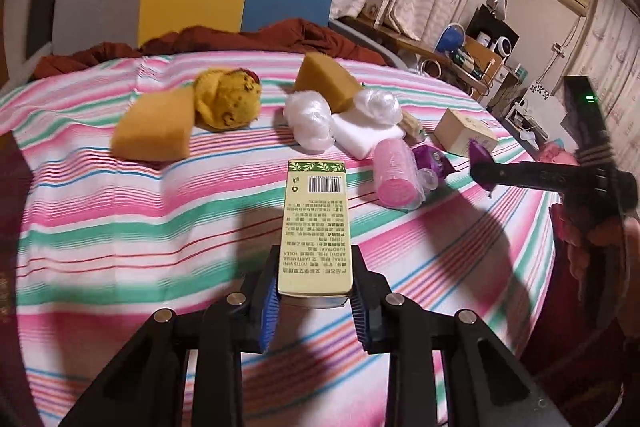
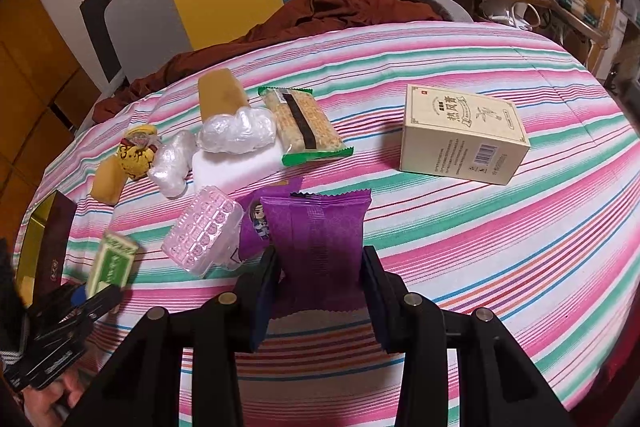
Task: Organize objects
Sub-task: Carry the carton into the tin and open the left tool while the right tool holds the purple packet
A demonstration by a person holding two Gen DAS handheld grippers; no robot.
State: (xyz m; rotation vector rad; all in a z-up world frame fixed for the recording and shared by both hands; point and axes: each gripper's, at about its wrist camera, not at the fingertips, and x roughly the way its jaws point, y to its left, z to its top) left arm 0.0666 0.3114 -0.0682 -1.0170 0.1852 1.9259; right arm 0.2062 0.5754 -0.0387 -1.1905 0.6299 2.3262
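Note:
My left gripper (image 1: 316, 285) is shut on a long cream box with a green end (image 1: 316, 227) and holds it over the striped sheet; it also shows in the right wrist view (image 2: 114, 263). My right gripper (image 2: 320, 267) is shut on a purple snack packet (image 2: 320, 247) and holds it above the sheet; the right gripper also shows in the left wrist view (image 1: 486, 173). Nearby lie a pink clear plastic case (image 2: 204, 233), a second purple packet (image 2: 256, 223), a white foam block (image 2: 236, 167) and a green-edged cracker packet (image 2: 304, 125).
A cream carton (image 2: 464, 139) stands at the right on the striped bed sheet (image 2: 480, 247). Two orange sponges (image 1: 154, 131) (image 1: 326, 79), a yellow plush (image 1: 228, 101) and two crumpled clear wraps (image 1: 310, 121) lie farther back. Brown fabric (image 2: 320, 11) and a headboard are behind.

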